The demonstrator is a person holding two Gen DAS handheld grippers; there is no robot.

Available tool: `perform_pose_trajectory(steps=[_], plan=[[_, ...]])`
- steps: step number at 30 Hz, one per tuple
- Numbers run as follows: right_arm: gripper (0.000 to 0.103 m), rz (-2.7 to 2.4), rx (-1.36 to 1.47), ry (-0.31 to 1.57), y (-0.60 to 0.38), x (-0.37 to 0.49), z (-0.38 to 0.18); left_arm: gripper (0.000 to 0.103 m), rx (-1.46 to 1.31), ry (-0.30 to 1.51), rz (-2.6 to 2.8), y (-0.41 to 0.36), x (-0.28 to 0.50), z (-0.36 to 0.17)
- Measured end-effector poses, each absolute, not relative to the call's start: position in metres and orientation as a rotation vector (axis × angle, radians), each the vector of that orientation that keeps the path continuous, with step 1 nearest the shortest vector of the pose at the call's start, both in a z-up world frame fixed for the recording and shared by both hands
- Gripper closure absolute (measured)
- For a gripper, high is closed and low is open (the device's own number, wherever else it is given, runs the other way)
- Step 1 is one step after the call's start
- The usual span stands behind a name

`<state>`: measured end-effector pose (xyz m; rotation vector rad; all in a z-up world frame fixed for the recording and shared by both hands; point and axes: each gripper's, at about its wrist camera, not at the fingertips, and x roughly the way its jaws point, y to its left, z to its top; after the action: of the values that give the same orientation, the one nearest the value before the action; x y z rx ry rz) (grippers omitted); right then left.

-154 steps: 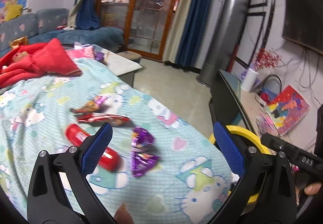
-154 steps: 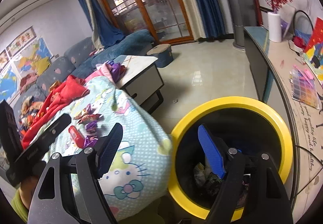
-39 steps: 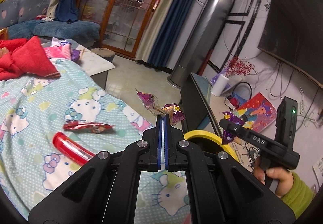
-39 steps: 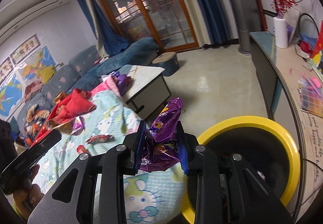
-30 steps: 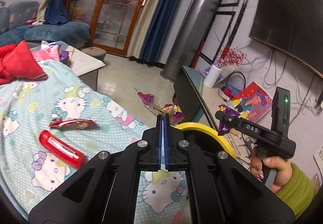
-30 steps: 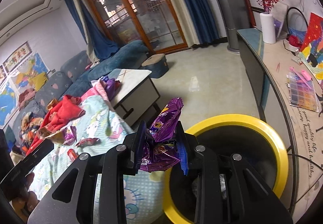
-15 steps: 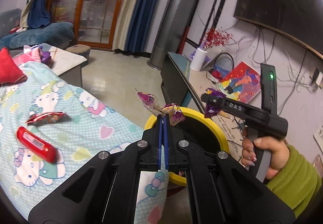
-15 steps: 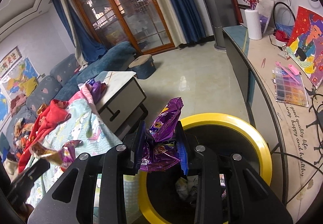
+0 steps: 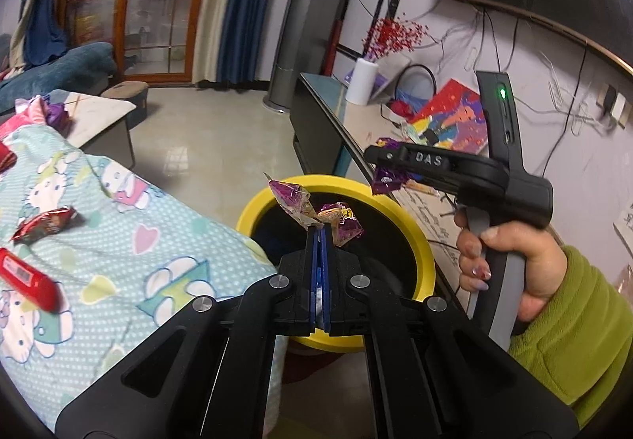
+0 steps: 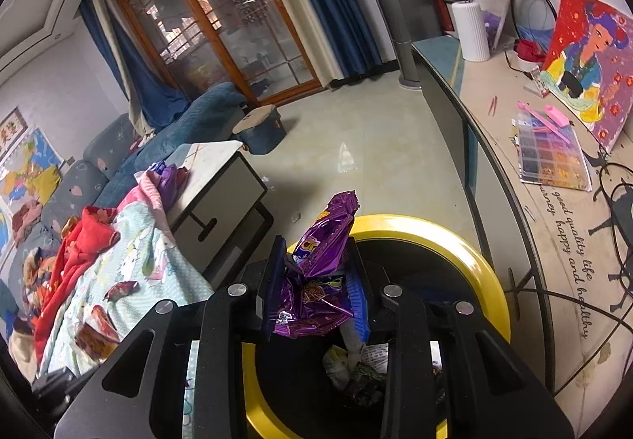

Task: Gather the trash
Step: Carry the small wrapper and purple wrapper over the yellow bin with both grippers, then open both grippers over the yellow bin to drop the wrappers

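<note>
My left gripper (image 9: 319,231) is shut on a small crinkled purple and gold wrapper (image 9: 316,205), held over the near rim of the yellow-rimmed trash bin (image 9: 419,241). My right gripper (image 10: 316,261) is shut on a larger purple snack bag (image 10: 320,273) above the same yellow-rimmed bin (image 10: 467,253), which holds crumpled trash (image 10: 356,371). In the left wrist view the right gripper (image 9: 389,168) shows from the side, held by a hand (image 9: 510,265) in a green sleeve. A red tube (image 9: 27,277) and a red wrapper (image 9: 43,225) lie on the cartoon-print blanket (image 9: 150,241).
A low cabinet (image 9: 336,138) with a white vase (image 9: 362,81), a painting (image 9: 455,118) and cables runs along the right wall beside the bin. A white low table (image 10: 221,186), a blue sofa (image 10: 190,122) and a red cloth (image 10: 79,245) lie beyond the blanket. Tiled floor (image 10: 356,146) stretches behind the bin.
Both grippers have moved with their wrappers from the blanket's edge to above the bin, whose opening now lies nearer and lower in both views. Both grips are unchanged.
</note>
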<state>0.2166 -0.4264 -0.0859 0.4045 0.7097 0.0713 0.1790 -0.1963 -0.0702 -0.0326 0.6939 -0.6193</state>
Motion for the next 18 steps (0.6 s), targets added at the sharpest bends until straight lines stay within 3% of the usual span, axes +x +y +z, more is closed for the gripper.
perform_pose_trajectory(steps=[18], plan=[[0.073,0.08,0.435,0.805,-0.438,0.225,-0.117,0.103,0.012,0.804,-0.678,-0.239,0.187,-0.106]])
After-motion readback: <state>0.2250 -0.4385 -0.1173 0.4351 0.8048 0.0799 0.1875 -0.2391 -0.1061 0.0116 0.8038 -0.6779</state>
